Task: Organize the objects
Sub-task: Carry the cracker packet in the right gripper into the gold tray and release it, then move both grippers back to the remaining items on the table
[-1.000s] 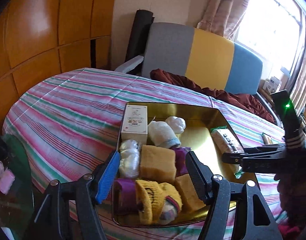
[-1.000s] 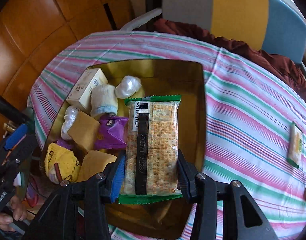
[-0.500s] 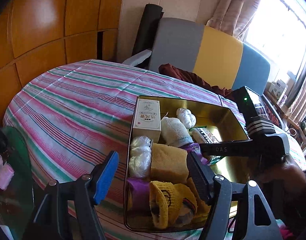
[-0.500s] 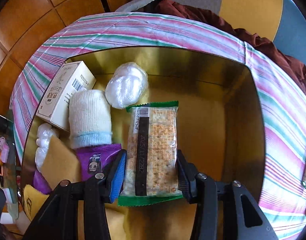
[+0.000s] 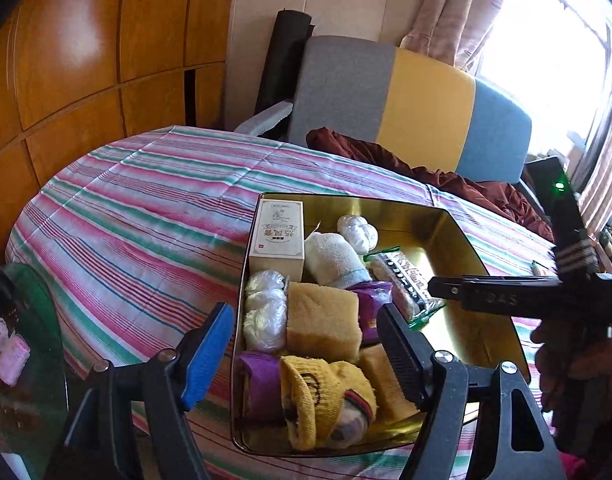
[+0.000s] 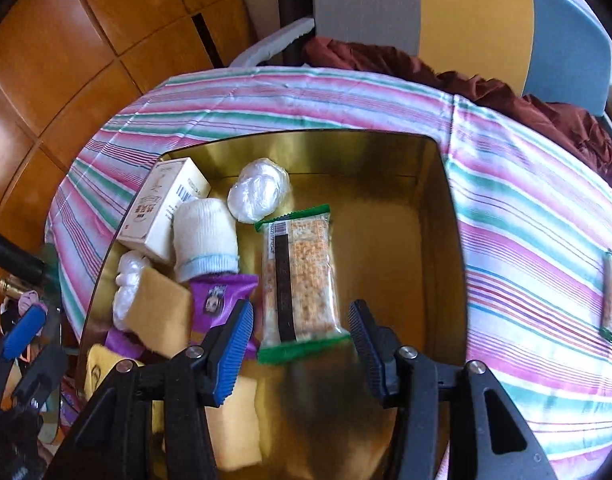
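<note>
Inside the gold tin (image 6: 433,208) lie one cracker pack (image 6: 300,276), one box (image 6: 162,210), one white sock (image 6: 204,240) and one yellow sock (image 5: 325,392). Right gripper (image 6: 302,338) fingers are spreading, clear of the pack between them. Left gripper (image 5: 302,354) is spreading too, empty, over the tin's near end.

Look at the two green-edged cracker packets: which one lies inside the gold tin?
The cracker packet between the right gripper's opening jaws, untouched by them, lies in the gold tin; the other packet lies outside on the striped cloth.
</note>
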A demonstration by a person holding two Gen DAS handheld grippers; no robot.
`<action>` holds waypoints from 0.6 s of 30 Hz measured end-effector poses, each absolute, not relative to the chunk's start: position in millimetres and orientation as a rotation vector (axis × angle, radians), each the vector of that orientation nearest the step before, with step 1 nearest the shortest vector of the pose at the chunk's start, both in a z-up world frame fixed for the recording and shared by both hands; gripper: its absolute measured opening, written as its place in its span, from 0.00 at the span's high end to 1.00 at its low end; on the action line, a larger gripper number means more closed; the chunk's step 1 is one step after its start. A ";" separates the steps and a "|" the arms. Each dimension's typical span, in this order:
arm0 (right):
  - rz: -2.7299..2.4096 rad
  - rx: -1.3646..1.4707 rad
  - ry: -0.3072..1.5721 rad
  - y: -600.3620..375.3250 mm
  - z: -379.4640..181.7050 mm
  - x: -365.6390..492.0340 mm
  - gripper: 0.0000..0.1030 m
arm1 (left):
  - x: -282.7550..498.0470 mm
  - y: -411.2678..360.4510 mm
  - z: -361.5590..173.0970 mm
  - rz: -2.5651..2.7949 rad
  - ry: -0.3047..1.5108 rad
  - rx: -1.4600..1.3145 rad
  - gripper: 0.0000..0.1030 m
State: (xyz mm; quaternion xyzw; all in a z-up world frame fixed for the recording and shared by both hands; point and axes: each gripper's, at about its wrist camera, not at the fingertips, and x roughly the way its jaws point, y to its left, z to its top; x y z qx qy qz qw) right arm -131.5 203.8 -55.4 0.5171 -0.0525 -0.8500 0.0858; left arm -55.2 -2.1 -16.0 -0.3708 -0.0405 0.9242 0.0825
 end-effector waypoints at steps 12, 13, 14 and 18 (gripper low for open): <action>-2.676 1.469 -0.177 263.0 -25.9 -76.9 0.47 | -37.6 22.1 -3.4 2.720 -0.047 -1.059 0.26; -2.688 1.469 -0.186 270.4 -24.5 -72.4 0.46 | -36.6 24.8 -3.4 2.714 -0.040 -1.058 0.26; -2.703 1.470 -0.196 278.6 -23.6 -68.8 0.45 | -35.2 28.1 -3.3 2.707 -0.030 -1.057 0.26; -2.758 1.493 -0.247 314.2 -22.7 -56.0 0.43 | -31.0 40.1 -2.9 2.681 0.003 -1.053 0.26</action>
